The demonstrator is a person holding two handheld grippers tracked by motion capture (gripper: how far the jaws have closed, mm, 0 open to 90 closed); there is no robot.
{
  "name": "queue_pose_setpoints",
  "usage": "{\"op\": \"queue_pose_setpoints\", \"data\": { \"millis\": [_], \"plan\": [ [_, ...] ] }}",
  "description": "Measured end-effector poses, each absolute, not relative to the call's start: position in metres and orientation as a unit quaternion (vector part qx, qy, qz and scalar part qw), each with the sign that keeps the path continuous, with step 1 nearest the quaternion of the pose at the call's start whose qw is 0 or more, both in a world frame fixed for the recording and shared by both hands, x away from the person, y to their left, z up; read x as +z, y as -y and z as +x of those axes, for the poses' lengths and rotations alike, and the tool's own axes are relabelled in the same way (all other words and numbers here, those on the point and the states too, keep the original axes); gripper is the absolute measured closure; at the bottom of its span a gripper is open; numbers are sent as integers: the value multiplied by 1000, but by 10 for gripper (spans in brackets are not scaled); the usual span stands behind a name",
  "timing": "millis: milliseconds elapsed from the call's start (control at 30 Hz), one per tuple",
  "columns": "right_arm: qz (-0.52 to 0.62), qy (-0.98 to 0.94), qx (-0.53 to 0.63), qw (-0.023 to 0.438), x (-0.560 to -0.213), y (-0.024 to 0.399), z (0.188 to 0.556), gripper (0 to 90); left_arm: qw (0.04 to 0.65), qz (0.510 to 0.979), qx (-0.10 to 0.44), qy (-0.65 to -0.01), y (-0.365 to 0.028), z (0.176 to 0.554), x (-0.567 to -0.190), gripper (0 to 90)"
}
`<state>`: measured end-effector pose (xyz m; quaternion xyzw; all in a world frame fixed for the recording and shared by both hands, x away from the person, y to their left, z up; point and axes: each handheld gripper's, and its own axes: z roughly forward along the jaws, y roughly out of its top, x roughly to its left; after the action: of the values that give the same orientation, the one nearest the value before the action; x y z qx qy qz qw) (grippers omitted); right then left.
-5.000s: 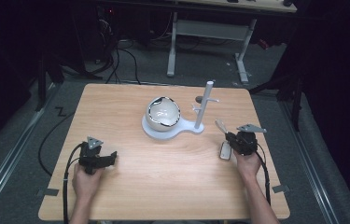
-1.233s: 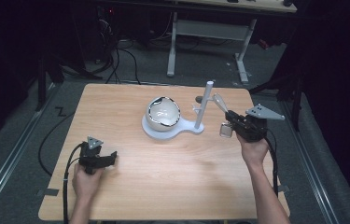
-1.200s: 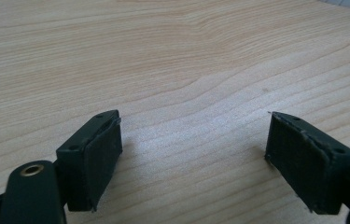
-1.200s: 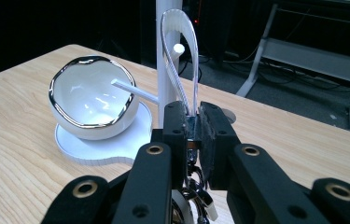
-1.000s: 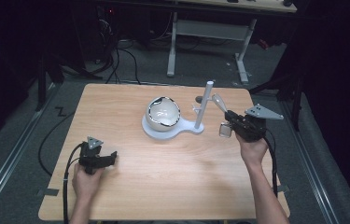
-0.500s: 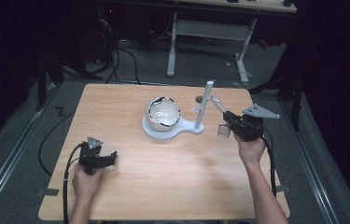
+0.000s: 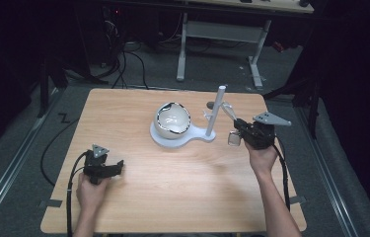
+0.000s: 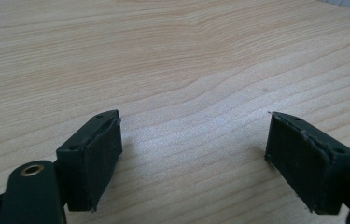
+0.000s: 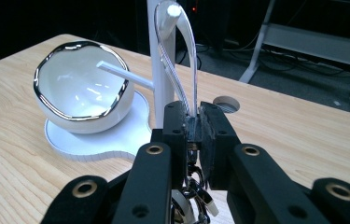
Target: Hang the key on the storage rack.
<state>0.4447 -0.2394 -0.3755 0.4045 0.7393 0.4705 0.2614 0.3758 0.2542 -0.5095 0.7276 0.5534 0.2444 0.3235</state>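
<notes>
Clear strap (image 9: 182, 60), pinched by the right gripper (image 9: 193, 128), may slip off the post (image 9: 161, 56) if pulled sideways; left gripper (image 8: 193, 149) rests wide open.

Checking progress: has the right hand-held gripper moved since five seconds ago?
Yes. The right hand-held gripper has moved farther up the table, nearer the white upright post.

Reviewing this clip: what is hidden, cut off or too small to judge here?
- Dangling metal piece under the right gripper: small in the high view, cut by the bottom edge in the right gripper view.
- Clear strap: its clamped end is hidden between the jaws.
- Bowl: its inside is too small in the high view.
</notes>
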Motion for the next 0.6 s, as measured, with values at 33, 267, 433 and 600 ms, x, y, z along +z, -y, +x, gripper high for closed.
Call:
{"op": "queue_pose_setpoints", "data": {
  "millis": [33,267,433,600],
  "plan": [
    [405,-740,470,261,-376,239,445,818,324,728,244,-553,-254,376,-509,189],
    [409,-741,467,256,-382,234,449,818,324,728,244,-553,-254,376,-509,189],
    [414,-743,462,251,-387,232,453,817,324,728,244,-553,-254,376,-509,189],
    [415,-745,460,248,-391,231,456,817,324,728,244,-553,-254,376,-509,189]
  ]
}}
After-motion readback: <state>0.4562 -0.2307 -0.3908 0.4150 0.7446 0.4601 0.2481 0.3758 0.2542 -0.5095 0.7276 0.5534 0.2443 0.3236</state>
